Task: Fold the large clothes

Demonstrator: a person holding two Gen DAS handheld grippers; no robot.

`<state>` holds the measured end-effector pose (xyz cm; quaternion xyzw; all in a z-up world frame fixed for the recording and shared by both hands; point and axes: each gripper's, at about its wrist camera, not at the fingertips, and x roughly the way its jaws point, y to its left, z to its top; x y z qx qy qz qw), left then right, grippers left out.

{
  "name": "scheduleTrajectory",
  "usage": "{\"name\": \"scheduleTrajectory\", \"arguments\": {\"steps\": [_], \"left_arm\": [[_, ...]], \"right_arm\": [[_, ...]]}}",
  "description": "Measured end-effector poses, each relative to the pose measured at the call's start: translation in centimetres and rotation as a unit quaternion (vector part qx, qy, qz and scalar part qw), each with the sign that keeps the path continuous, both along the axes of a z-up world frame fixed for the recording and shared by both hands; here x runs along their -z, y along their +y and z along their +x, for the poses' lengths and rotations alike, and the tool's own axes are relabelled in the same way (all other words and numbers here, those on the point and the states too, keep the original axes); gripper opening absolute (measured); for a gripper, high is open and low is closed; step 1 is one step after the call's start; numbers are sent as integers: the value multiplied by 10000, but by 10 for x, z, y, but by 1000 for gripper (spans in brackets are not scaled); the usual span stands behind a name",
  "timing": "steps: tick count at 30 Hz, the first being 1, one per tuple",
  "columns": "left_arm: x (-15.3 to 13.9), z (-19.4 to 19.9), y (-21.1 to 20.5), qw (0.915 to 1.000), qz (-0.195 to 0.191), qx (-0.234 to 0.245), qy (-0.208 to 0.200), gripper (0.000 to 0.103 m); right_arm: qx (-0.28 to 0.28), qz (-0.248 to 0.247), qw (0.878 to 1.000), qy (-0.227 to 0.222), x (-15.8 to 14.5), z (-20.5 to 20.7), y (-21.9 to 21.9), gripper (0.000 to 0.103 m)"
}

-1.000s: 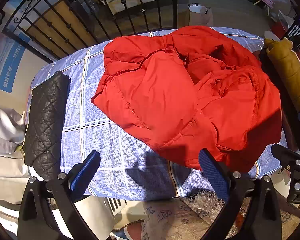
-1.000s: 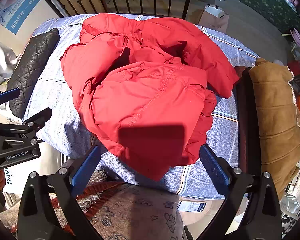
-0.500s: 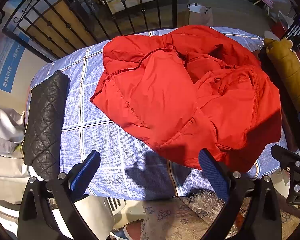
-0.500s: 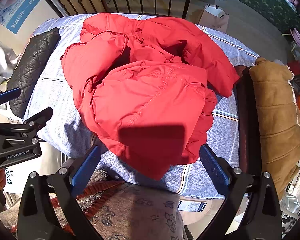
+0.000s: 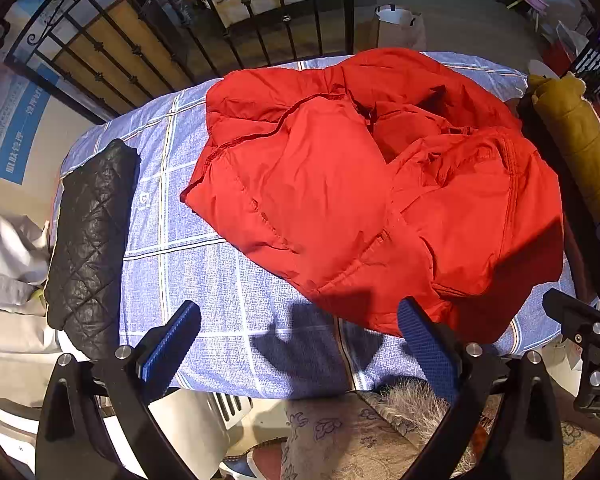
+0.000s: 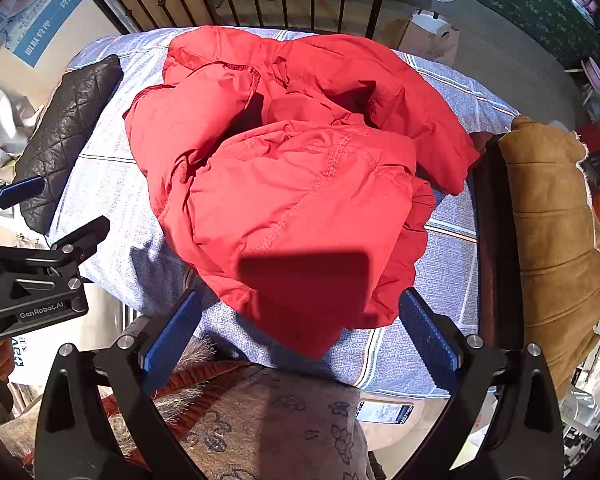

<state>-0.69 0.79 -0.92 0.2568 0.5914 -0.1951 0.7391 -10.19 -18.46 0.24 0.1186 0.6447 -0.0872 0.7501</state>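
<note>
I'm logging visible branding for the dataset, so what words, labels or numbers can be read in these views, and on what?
"GenRobot.AI": on the black body of the left tongs, seen from the right wrist.
Blue-and-white wall poster: large characters, too blurred to read.
White item below the left tongs' body: blue letters, cut off, unreadable.
Small label under the table edge: too small to read.
Red jacket: no text shows.

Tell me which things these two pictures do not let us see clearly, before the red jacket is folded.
- Red jacket: crumpled, so its sleeves, zipper and front or back cannot be told apart in either view.
- Its near hem, right wrist view: darkened by a shadow.
- Black quilted item: folded; its type is unclear.
- Blue poster text: too small to read.
- Brown padded item: cut off by the edge.
- Left gripper and right gripper: both open, empty.
</note>
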Motion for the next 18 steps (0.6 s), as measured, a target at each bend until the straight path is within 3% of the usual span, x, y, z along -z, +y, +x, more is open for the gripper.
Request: {"name": "scheduleTrajectory", "arguments": {"steps": [18], "left_arm": [[-1,0,0,10000,39,-25,16,97]], "right_arm": [[-36,-3,10000,-3,0,0,3,97]]}}
